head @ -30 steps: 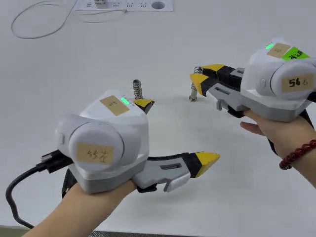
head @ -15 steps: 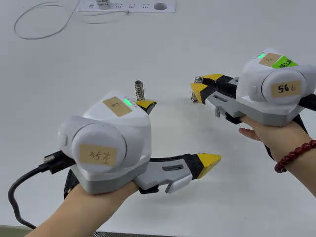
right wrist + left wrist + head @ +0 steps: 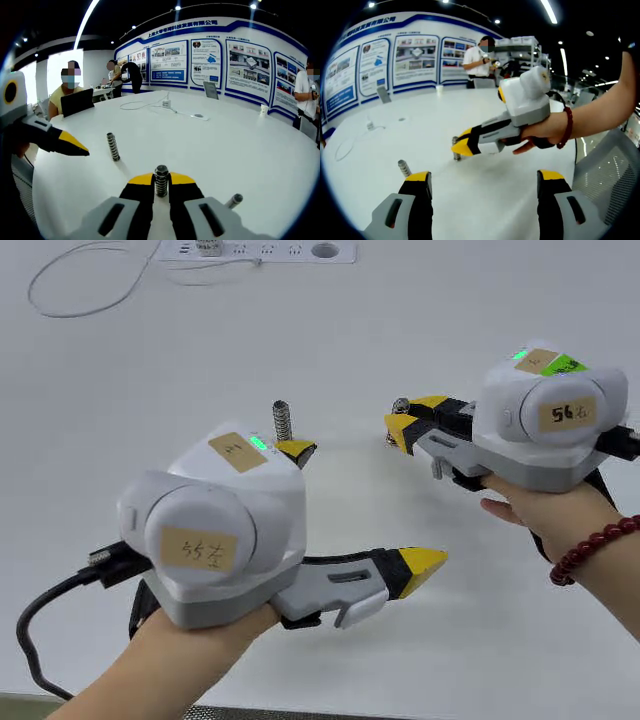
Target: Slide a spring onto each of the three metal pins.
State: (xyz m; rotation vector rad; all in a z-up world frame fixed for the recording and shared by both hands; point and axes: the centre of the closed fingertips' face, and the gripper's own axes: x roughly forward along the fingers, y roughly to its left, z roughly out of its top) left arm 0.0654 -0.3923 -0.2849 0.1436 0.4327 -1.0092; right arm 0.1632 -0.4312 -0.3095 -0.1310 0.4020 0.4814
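Head view: left hand-held gripper splayed wide, empty; right hand-held gripper pinching a spring over the table.
Left gripper view: pin just beneath that tip.
Right gripper view: hold spring plumb (coils probably snag), lower straight, then release.

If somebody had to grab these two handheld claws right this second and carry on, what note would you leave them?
Left gripper: open, holding nothing, above the white table.
Right gripper: shut on a spring.
Done: one sprung pin stands on the table.
Left: a bare pin stands close beside the right gripper's jaws, and the held spring is not yet on it. Lower it over that pin, then fit any pin remaining.
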